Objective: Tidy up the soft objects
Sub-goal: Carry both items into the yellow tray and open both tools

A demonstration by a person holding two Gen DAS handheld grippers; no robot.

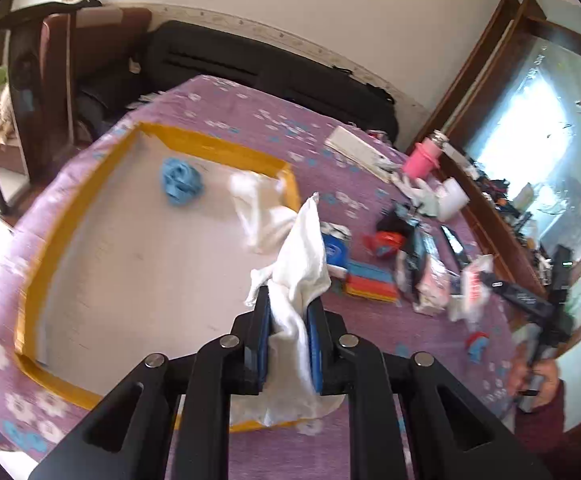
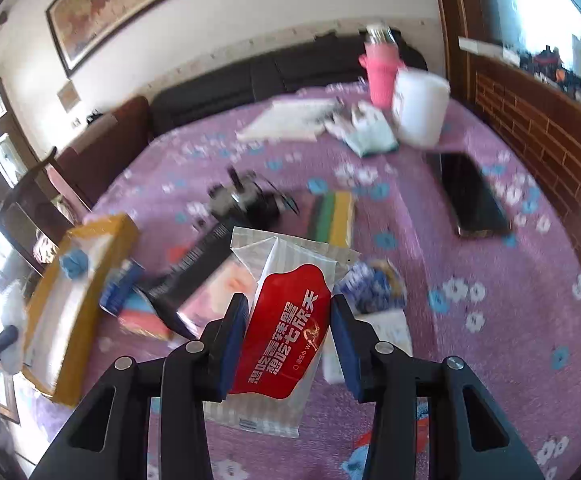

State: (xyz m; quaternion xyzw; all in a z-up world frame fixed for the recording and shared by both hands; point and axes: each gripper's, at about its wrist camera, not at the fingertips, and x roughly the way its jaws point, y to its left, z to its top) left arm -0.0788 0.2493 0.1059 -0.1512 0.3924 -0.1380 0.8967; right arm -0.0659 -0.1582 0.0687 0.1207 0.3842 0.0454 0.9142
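My left gripper (image 1: 288, 300) is shut on a white cloth (image 1: 300, 268) and holds it above the near right side of a shallow cardboard box (image 1: 38, 264) with yellow-taped walls. Inside the box lie a blue crumpled cloth (image 1: 180, 182) and another white cloth (image 1: 256, 208) draped at the far right corner. My right gripper (image 2: 288, 308) is shut on a white packet with a red label (image 2: 286, 320), held above the purple flowered tablecloth (image 2: 470, 264). The box (image 2: 70, 320) and blue cloth (image 2: 74, 262) also show at left in the right wrist view.
Right of the box lie a stack of coloured sponges (image 1: 370, 282), small packets (image 1: 426, 276), a phone (image 2: 472, 196), a pink cup (image 2: 380, 76), a white container (image 2: 418, 110) and a book (image 2: 290, 120). A black sofa (image 1: 270, 68) stands behind the table.
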